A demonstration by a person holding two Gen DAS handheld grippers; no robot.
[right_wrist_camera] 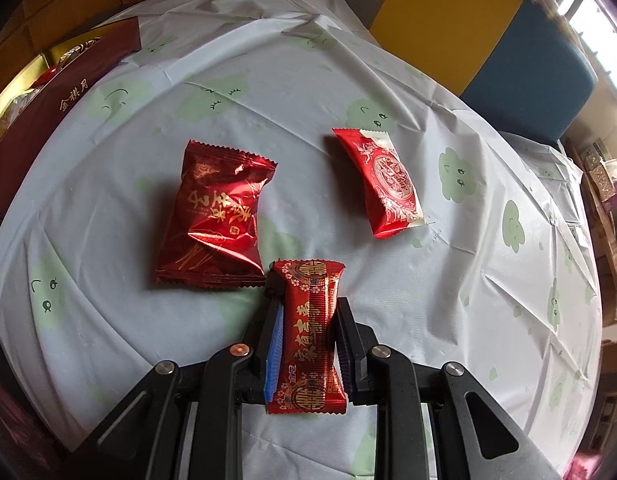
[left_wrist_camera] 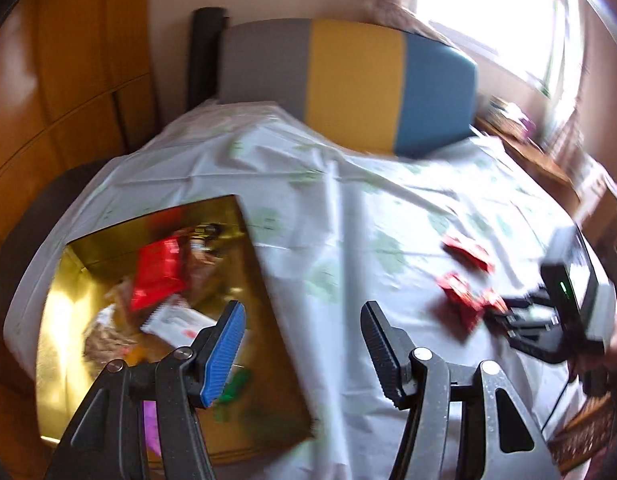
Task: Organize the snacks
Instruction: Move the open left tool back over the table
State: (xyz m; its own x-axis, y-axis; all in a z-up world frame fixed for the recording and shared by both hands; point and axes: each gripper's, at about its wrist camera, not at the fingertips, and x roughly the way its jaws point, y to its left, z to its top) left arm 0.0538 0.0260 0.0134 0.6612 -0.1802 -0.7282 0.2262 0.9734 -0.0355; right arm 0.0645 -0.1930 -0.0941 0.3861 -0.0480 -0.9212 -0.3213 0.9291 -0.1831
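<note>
The right gripper (right_wrist_camera: pixel 308 340) is clamped on a narrow red snack packet (right_wrist_camera: pixel 310 336) with gold characters, its blue pad on one side and its black pad on the other pinching the wrapper at its waist, so both crimped ends flare out above and below the jaws. The packet stands lengthwise along the fingers, above the tablecloth (right_wrist_camera: pixel 448 280).

Just beyond it, on the cloth, lie 2 more red snacks. A larger shiny red pouch (right_wrist_camera: pixel 214 216) sits up and to the left of the held packet, near it; whether their edges touch I cannot tell. A red-and-white wrapped piece (right_wrist_camera: pixel 382 184) lies up and to the right, well apart from the pouch and tilted.

The left gripper (left_wrist_camera: pixel 304 344) stands open with nothing between its fingers, the blue pad over the right edge of the gold-lined box (left_wrist_camera: pixel 264 276) and the black pad over the cloth. The box holds a jumble of snacks, among them a red packet (left_wrist_camera: pixel 160 272) and a white one (left_wrist_camera: pixel 176 322); the view is motion-blurred, so the rest is hard to name. In the right wrist view the same box shows at the far left with a dark red outer wall bearing gold characters.

Behind the table stands a chair back (left_wrist_camera: pixel 348 80) in grey, yellow and blue panels.
</note>
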